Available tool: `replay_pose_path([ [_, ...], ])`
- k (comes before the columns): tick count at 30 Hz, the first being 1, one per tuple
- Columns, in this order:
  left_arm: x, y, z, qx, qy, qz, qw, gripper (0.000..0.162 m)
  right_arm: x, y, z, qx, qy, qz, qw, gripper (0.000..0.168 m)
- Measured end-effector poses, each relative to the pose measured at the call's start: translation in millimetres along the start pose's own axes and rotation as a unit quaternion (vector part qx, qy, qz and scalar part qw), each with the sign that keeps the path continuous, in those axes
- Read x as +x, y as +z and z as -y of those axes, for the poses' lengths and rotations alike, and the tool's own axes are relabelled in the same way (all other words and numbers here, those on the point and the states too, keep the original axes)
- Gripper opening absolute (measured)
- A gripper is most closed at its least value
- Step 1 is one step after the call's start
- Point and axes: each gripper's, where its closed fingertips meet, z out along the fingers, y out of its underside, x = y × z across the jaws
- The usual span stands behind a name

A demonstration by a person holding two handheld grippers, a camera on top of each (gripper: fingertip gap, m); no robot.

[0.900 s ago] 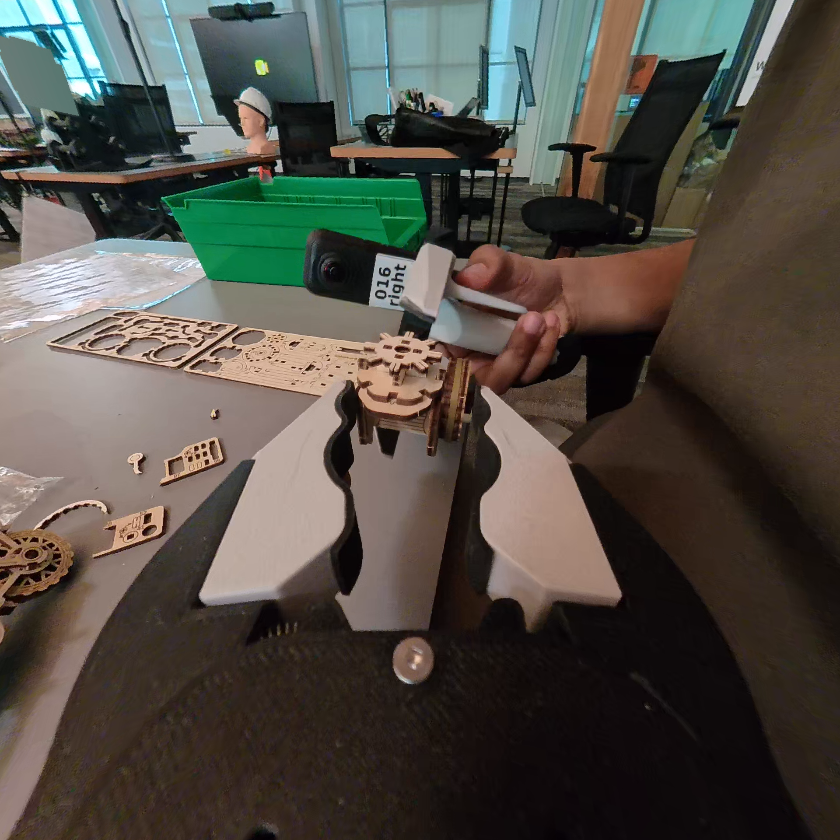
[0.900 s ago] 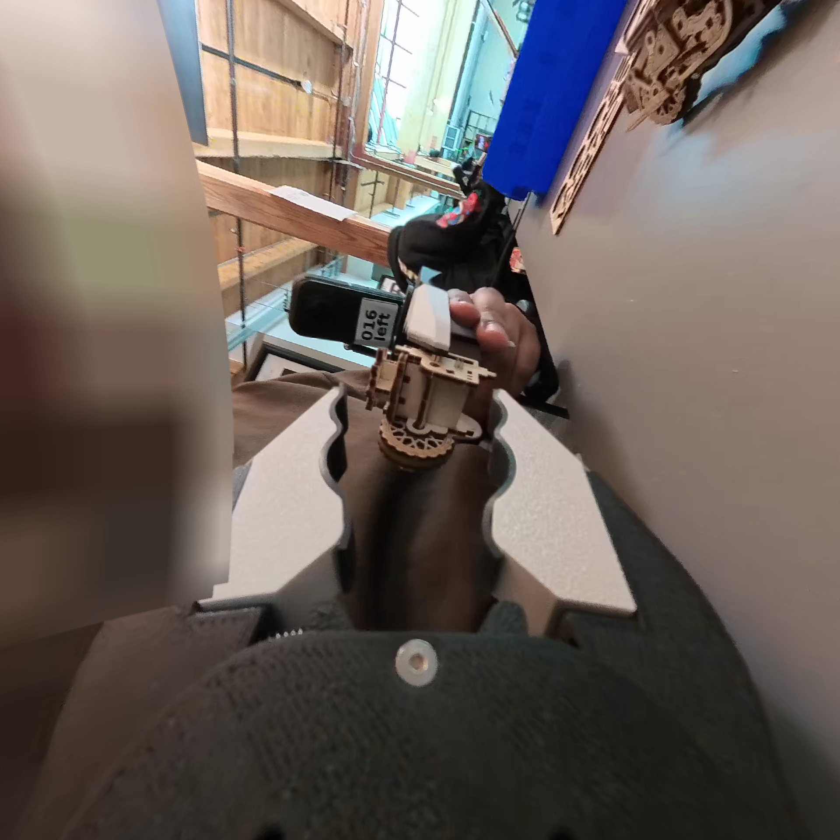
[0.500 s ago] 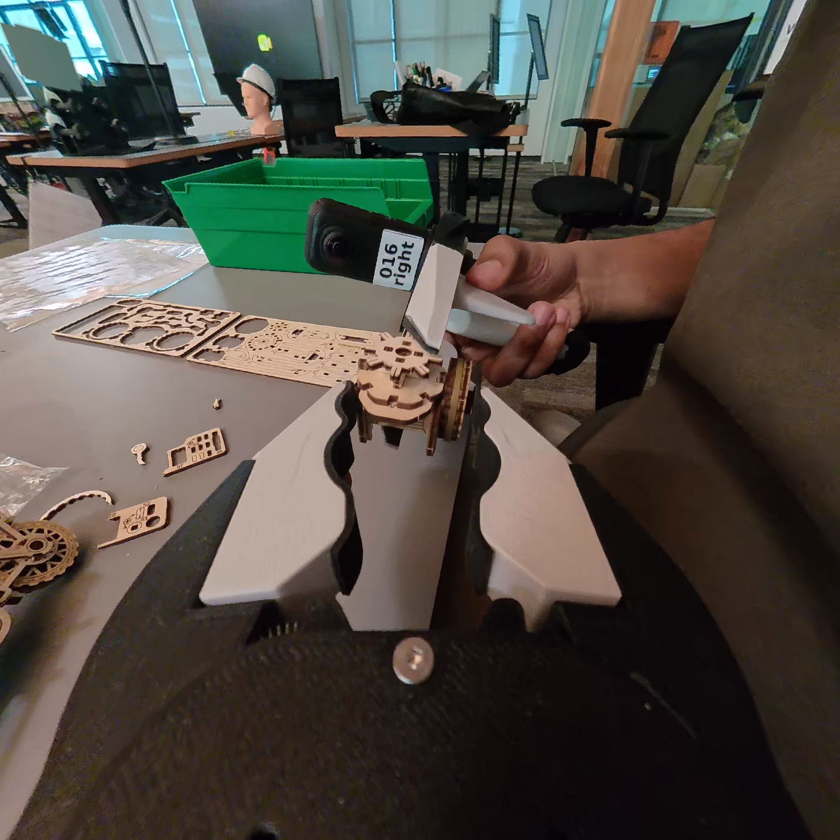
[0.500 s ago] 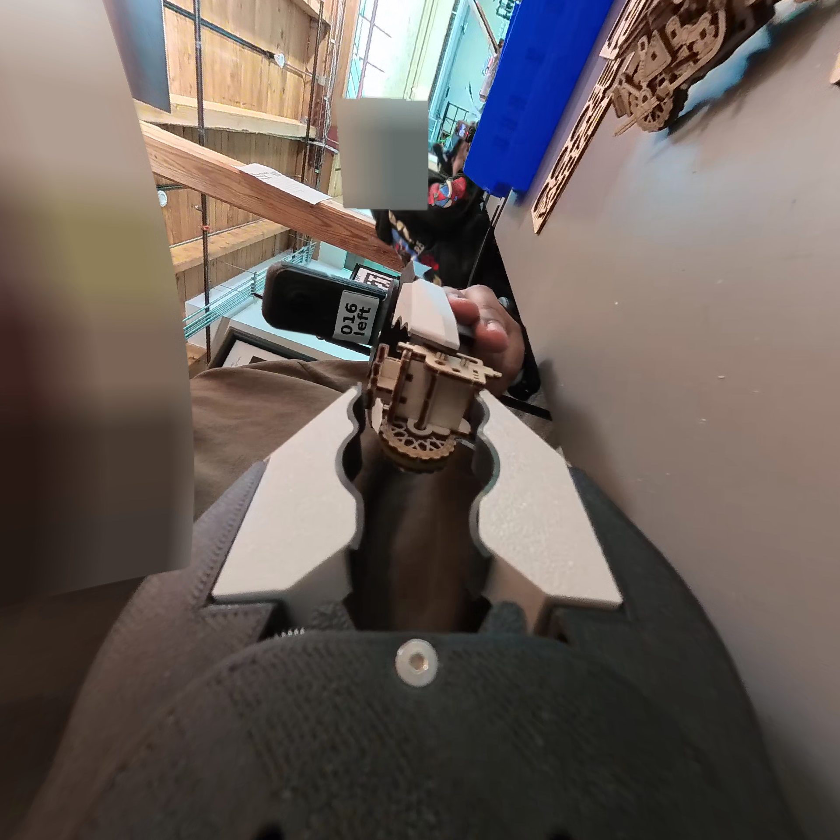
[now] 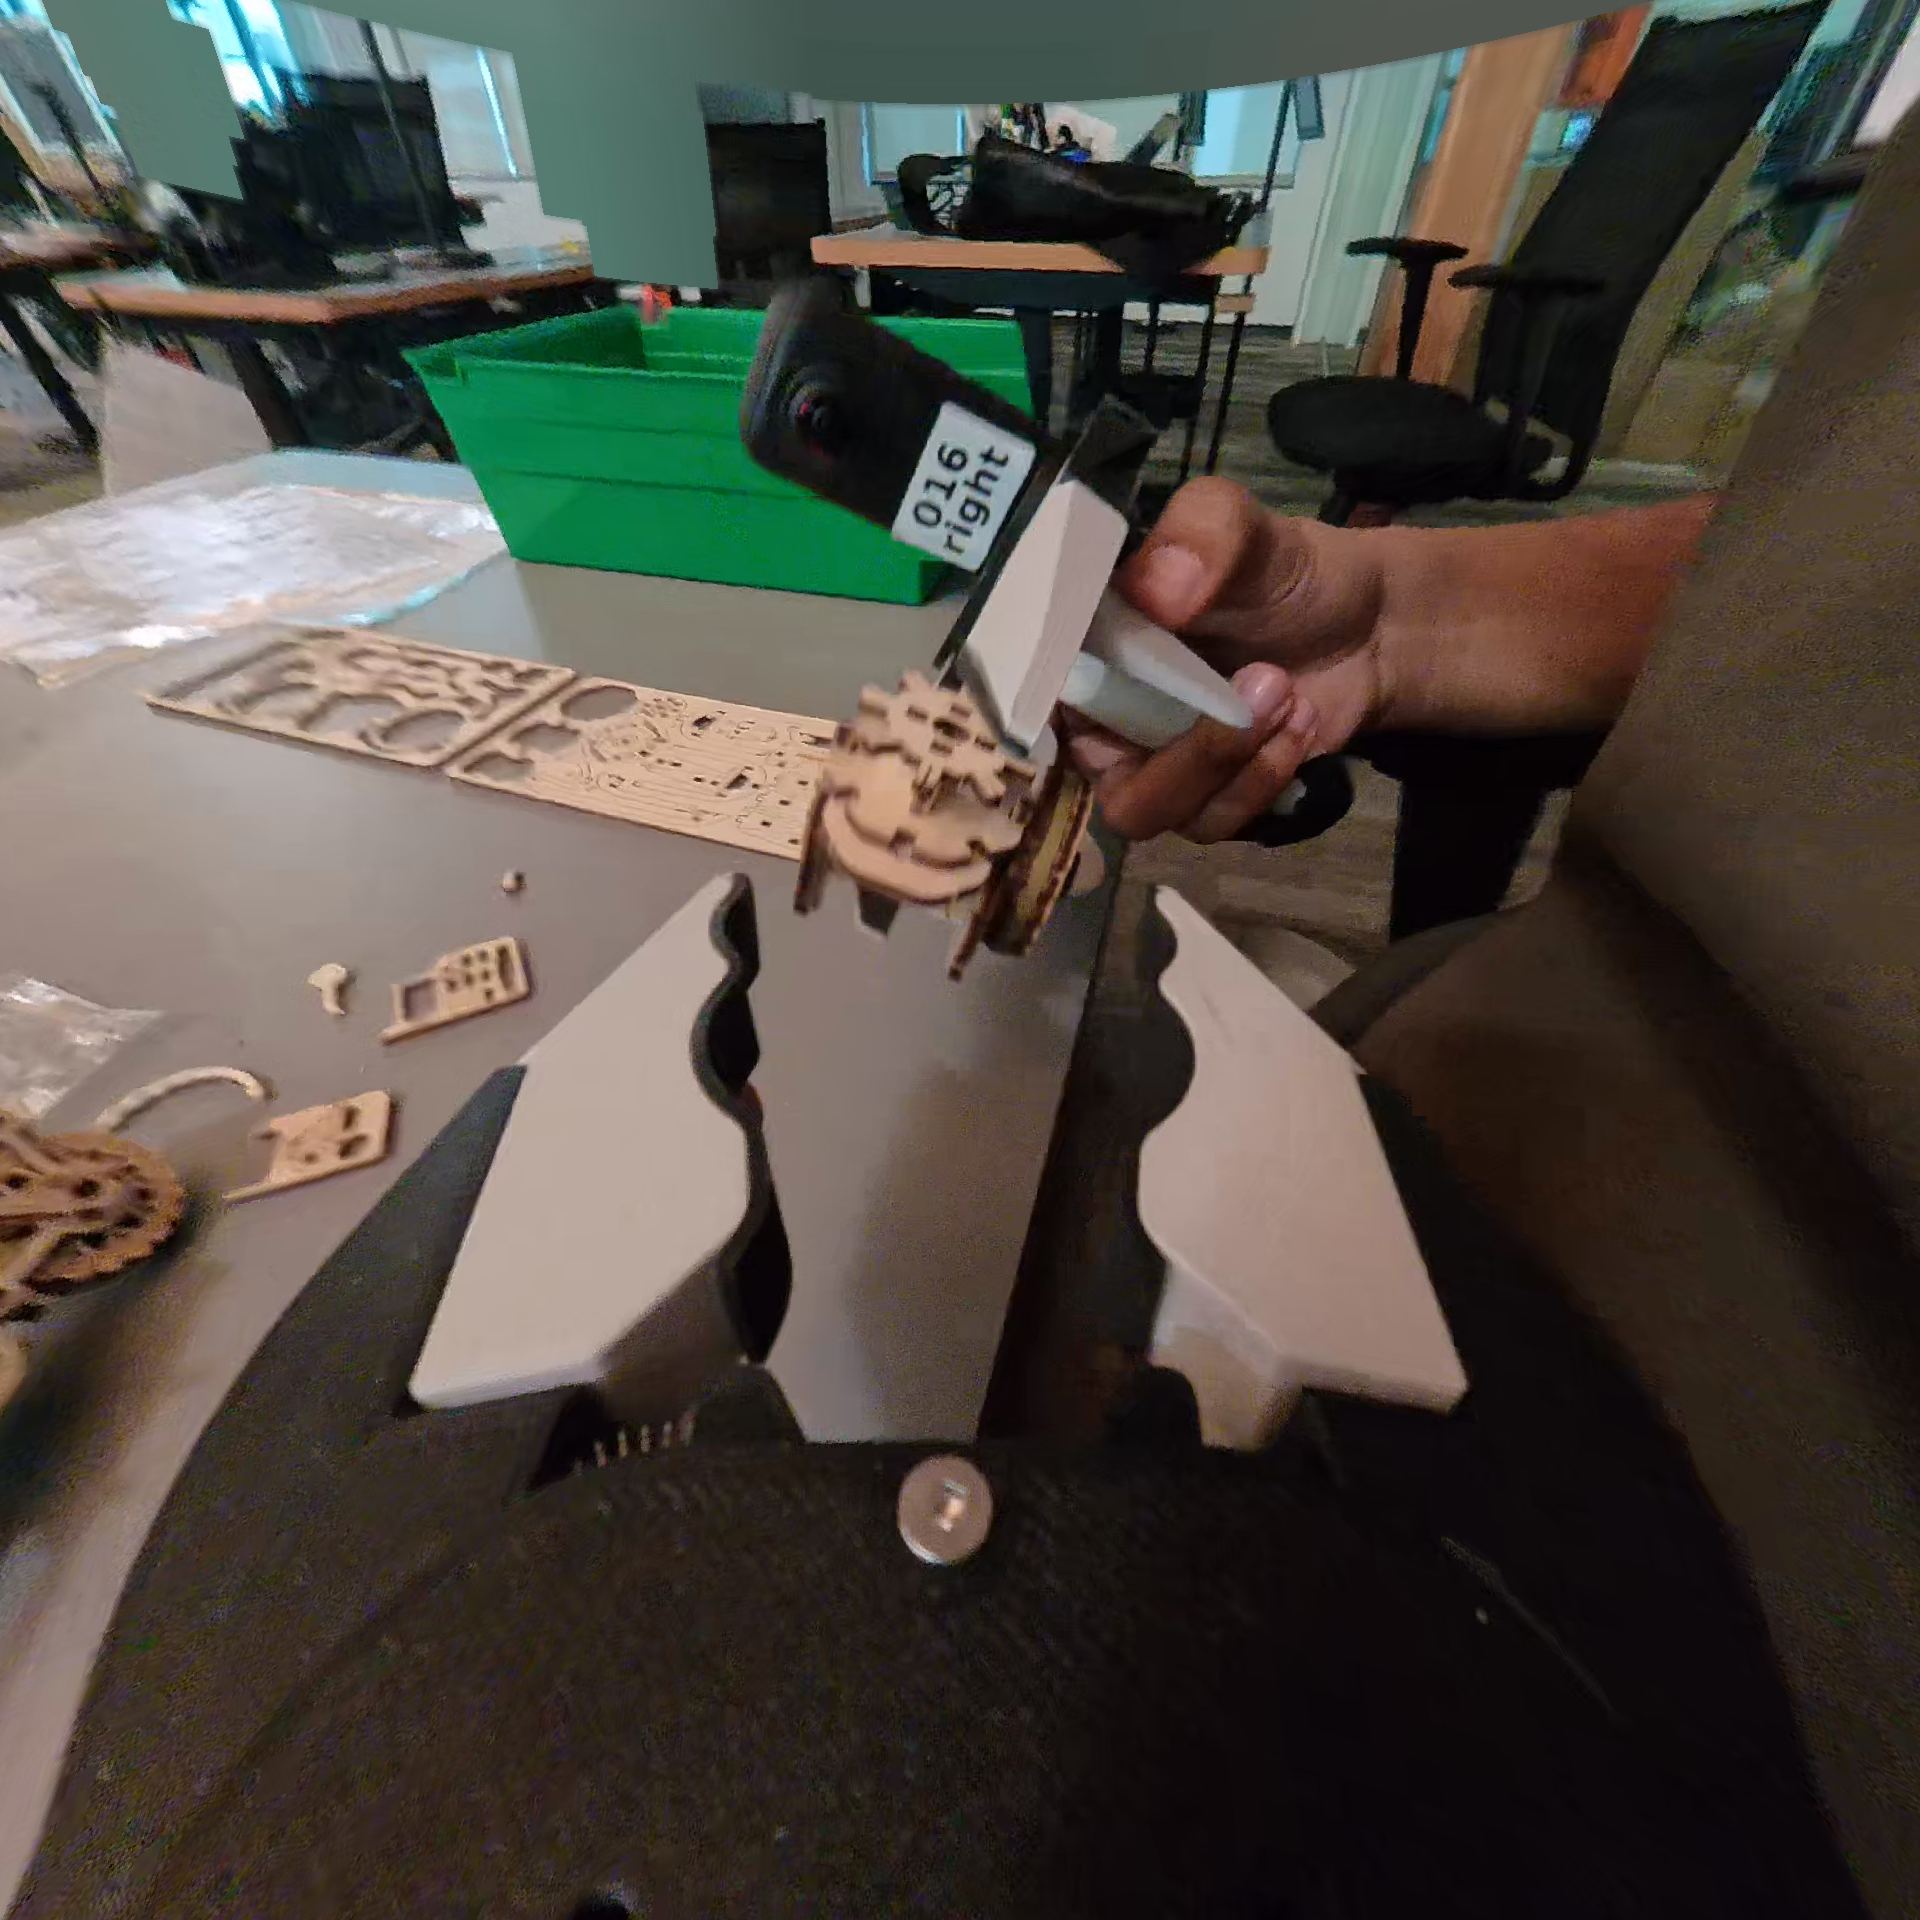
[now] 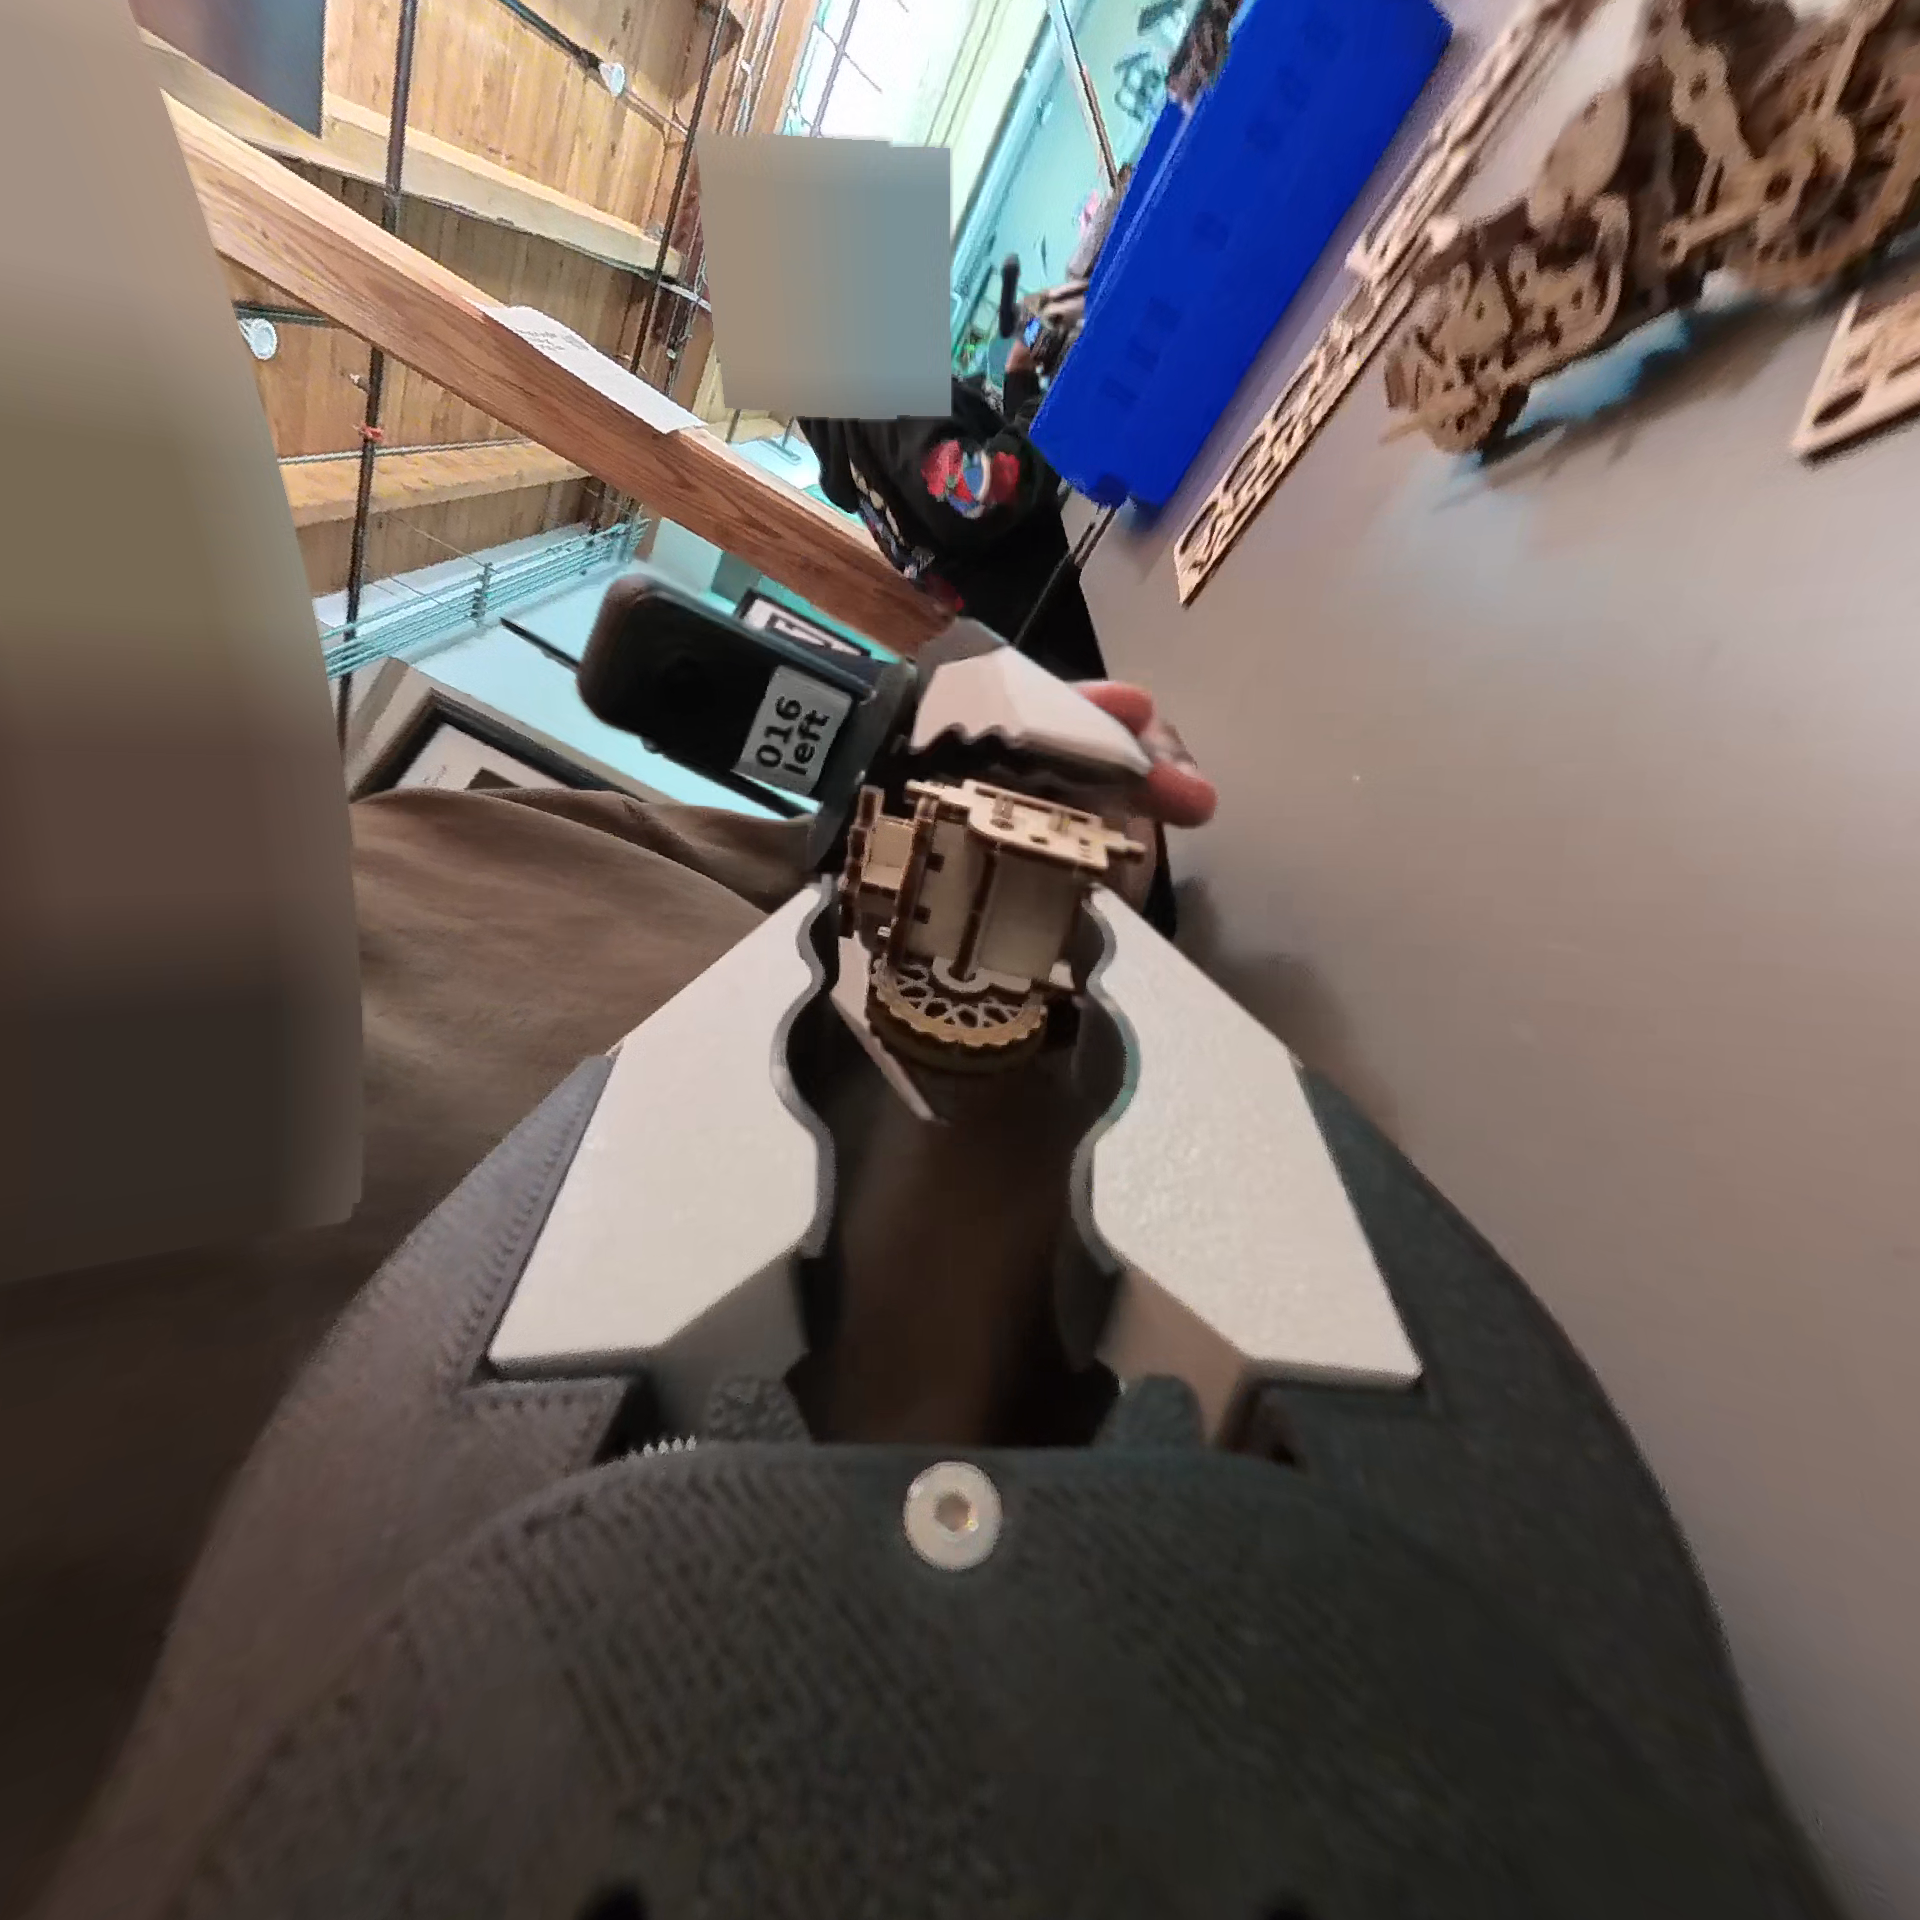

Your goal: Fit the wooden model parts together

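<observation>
One wooden model (image 6: 971, 914) between right tool (image 6: 961, 935) tips

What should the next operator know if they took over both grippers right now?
Left gripper: open and empty; the wooden model sits just past its tips.
Right gripper: shut on the wooden model, holding it in the air near the table edge.
On the table: cut-out sheets, small loose pieces, and a gear assembly at the left.
Done: the model is partly built, with gears fitted.
Left: the loose pieces probably still need fitting; the free left gripper could fetch the next one.
</observation>
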Motion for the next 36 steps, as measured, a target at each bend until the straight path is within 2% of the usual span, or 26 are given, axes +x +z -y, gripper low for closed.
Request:
replay_pose_path([
  [4,0,-4,8,0.018,-0.166,-0.077,0.983,0.078,1,-6,8,0.009,-0.086,-0.045,0.995,0.043],
  [7,-2,-9,16,0.041,-0.281,-0.129,0.95,0.065,-1,-4,6,-0.005,-0.149,-0.072,0.986,0.043],
  [9,-2,-11,19,0.045,-0.322,-0.158,0.932,0.054,-3,-2,5,-0.012,-0.188,-0.088,0.978,0.043],
  [13,5,-13,20,0.04,-0.332,-0.187,0.924,0.046,-3,-2,4,-0.025,-0.234,-0.107,0.966,0.043],
  [18,5,-19,26,0.053,-0.356,-0.217,0.907,0.043,-9,-2,0,-0.033,-0.239,-0.086,0.967,0.044],
  [26,11,-20,28,0.046,-0.348,-0.235,0.906,0.035,-14,1,-6,-0.048,-0.247,-0.071,0.965,0.043],
  [30,14,-20,29,0.049,-0.349,-0.247,0.903,0.023,-13,0,-6,-0.051,-0.252,-0.075,0.963,0.043],
  [36,16,-21,28,0.04,-0.334,-0.254,0.907,0.026,-15,1,-9,-0.056,-0.259,-0.068,0.962,0.043],
])
